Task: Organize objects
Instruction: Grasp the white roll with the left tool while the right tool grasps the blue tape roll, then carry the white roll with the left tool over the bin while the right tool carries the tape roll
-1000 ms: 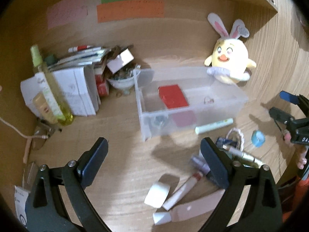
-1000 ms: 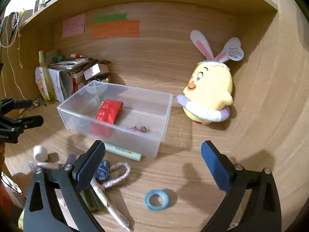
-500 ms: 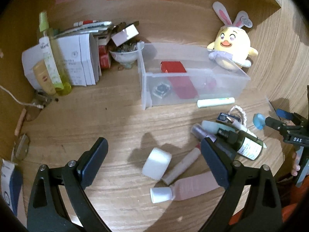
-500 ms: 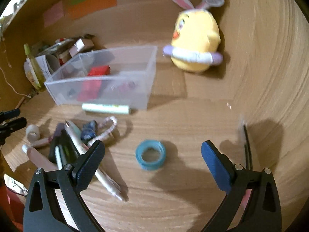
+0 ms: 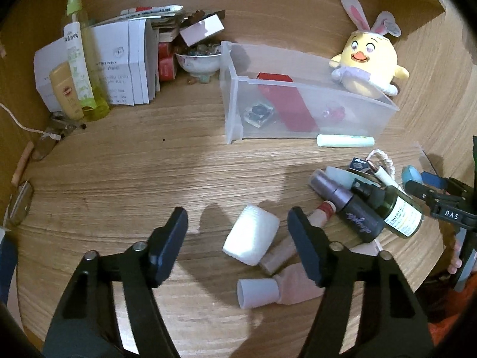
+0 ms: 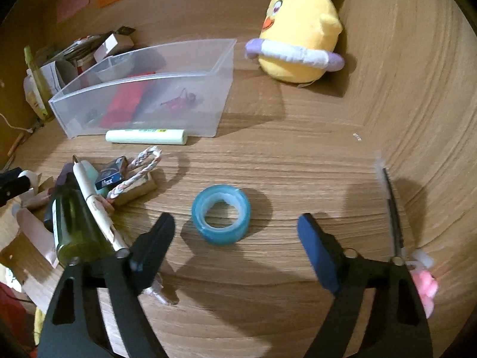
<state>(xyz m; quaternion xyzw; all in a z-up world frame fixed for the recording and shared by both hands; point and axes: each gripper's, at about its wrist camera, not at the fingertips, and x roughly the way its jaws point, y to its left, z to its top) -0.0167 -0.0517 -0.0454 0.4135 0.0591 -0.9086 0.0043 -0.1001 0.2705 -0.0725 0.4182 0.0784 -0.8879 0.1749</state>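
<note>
A clear plastic bin (image 5: 235, 89) (image 6: 220, 95) holds a red packet (image 5: 286, 104) and small items. My left gripper (image 5: 238, 238) is open, its jaws either side of a white roll (image 5: 252, 234) on the desk. My right gripper (image 6: 235, 238) is open just in front of a blue tape roll (image 6: 222, 213). A pile of tubes and bottles lies between them: a green bottle (image 5: 396, 208) (image 6: 76, 223), a purple bottle (image 5: 348, 205), a pink tube (image 5: 286, 286), a white pen (image 6: 95, 203). A pale green tube (image 5: 344, 140) (image 6: 146, 136) lies against the bin.
A yellow bunny-eared plush (image 5: 368, 65) (image 6: 298, 44) stands behind the bin. At the back left are papers (image 5: 119, 62), a spray bottle (image 5: 80, 65) and a bowl of beads (image 5: 198, 59). A thin brush (image 6: 392, 211) lies at the right. Wooden walls enclose the desk.
Both grippers have dropped and moved closer to the desk. The left one now straddles the white roll; the right one has closed in on the blue tape roll.
</note>
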